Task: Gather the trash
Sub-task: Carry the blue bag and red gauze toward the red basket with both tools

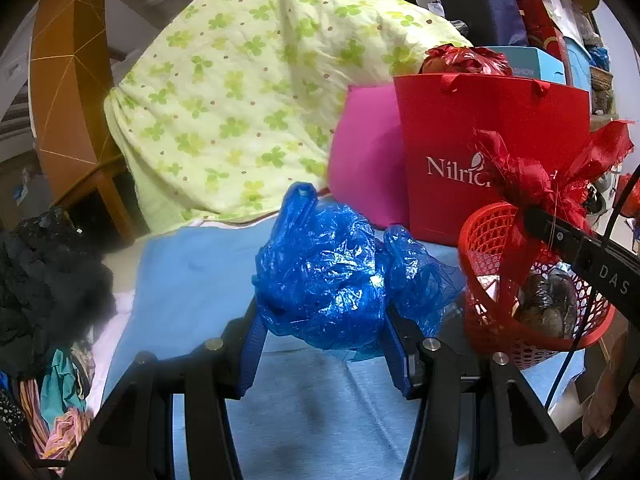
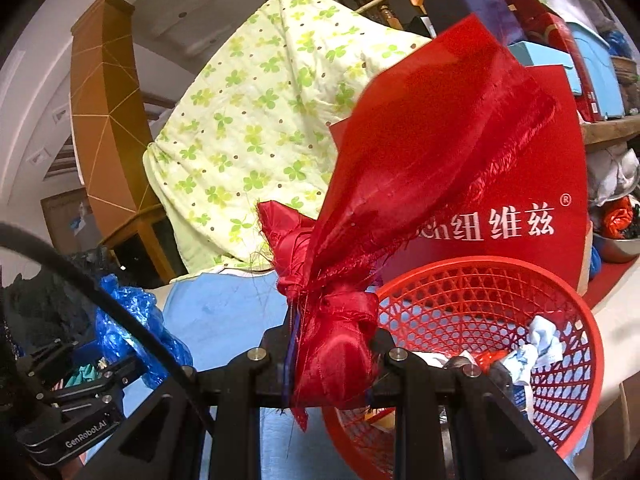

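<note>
Between the left gripper's (image 1: 324, 316) blue pads, a crumpled blue bag (image 1: 328, 276) is being pinched and carried above the light-blue sheet (image 1: 192, 272); the jaws are standing partly apart, closed on the plastic. Just to its right, the right gripper (image 2: 334, 356) is clamping a bunched red fabric (image 2: 340, 344) at its knot, jaws fully closed, with the sheer loose end fanning upward. Both pieces of trash are hanging close to the red basket (image 2: 480, 292), which is already holding paper scraps and a dark wrapper and is sitting tilted at the bed's near edge. Behind it are standing a red gift bag (image 1: 492, 120), a pink pillow (image 1: 368, 152) and a clover-print quilt (image 1: 240, 92). Judged risks: the fabric's frayed threads may be snagging on the basket mesh or on the finger, so that release drags the basket over; the light blue bag may be catching air, clinging to a pad, and dropping beside the rim; the two grippers, converging on one opening, may be colliding or tangling with the cable (image 2: 120, 304).
</note>
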